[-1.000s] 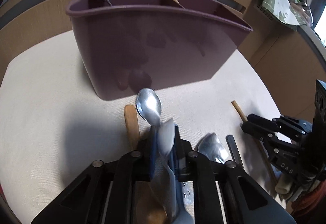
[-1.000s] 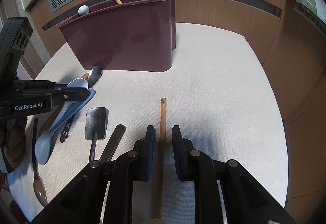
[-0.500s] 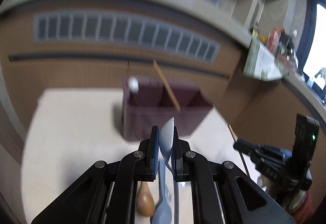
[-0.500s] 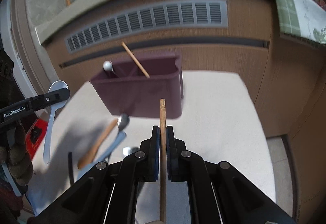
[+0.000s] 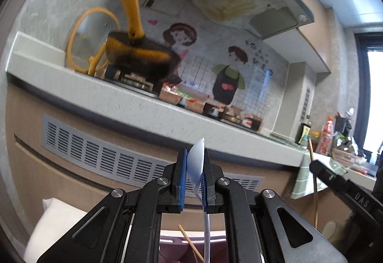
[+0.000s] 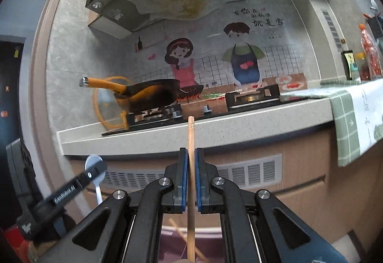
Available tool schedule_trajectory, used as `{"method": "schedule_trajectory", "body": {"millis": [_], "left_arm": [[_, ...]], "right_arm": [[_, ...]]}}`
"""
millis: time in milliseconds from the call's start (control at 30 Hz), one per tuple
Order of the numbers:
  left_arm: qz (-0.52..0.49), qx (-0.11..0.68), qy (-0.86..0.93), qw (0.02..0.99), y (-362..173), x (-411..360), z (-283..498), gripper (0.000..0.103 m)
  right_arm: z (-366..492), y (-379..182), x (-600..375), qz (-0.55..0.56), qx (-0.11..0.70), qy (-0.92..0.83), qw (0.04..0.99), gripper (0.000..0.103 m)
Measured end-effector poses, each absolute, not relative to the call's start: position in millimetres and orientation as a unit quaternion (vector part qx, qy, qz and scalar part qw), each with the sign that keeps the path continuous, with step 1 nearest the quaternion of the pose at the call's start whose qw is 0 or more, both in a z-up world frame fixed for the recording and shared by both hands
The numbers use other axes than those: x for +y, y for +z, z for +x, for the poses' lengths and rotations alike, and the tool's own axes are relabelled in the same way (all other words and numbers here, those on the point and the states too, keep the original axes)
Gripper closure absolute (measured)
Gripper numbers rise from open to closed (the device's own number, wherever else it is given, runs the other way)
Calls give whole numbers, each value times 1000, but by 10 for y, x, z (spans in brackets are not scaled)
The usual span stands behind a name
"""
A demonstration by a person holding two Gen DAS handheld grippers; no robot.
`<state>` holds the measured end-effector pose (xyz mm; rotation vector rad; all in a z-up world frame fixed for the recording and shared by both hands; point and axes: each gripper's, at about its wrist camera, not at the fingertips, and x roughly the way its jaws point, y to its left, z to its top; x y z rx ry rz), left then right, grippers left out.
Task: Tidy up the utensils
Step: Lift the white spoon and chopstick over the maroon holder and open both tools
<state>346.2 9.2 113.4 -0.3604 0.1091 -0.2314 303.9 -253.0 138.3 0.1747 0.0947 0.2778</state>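
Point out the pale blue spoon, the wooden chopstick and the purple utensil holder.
pale blue spoon (image 5: 195, 162), left wrist view, on its bowl between the pads.
wooden chopstick (image 6: 191, 140), right wrist view, on the shaft above the pads.
purple utensil holder (image 6: 172, 242), right wrist view, on its rim.

1. The left gripper (image 5: 193, 179) is being held level, facing a kitchen counter front, with its blue-padded fingers (image 5: 181, 175) drawn nearly together.
2. A pale spoon (image 5: 196, 164) is being pinched at its bowl between those pads, with its handle hanging down below the jaws.
3. The right gripper (image 6: 191, 176) is also being held level, its jaws drawn almost fully together.
4. A wooden chopstick (image 6: 191, 143) is being clamped upright between its pads, with its tip standing above the fingertips.
5. In the right wrist view, the left gripper is being seen low at the left, angled upward.
6. No hand or sleeve is being shown clearly in either view.
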Motion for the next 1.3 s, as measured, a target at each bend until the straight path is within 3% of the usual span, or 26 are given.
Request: {"method": "schedule_trajectory", "body": {"millis": [267, 667, 1033, 1300], "left_arm": [[-199, 124, -120, 965, 633, 51, 4105, 93], [-191, 138, -132, 963, 268, -135, 4169, 93], [-196, 95, -128, 968, 577, -135, 4064, 93], [-184, 114, -94, 972, 164, -191, 4072, 91]], "right_arm": [[3730, 921, -2313, 74, 94, 141, 983, 97], [3983, 489, -2338, 64, 118, 128, 983, 97], [3918, 858, -2314, 41, 80, 134, 987, 97], [3997, 640, -2327, 41, 82, 112, 989, 97]]}}
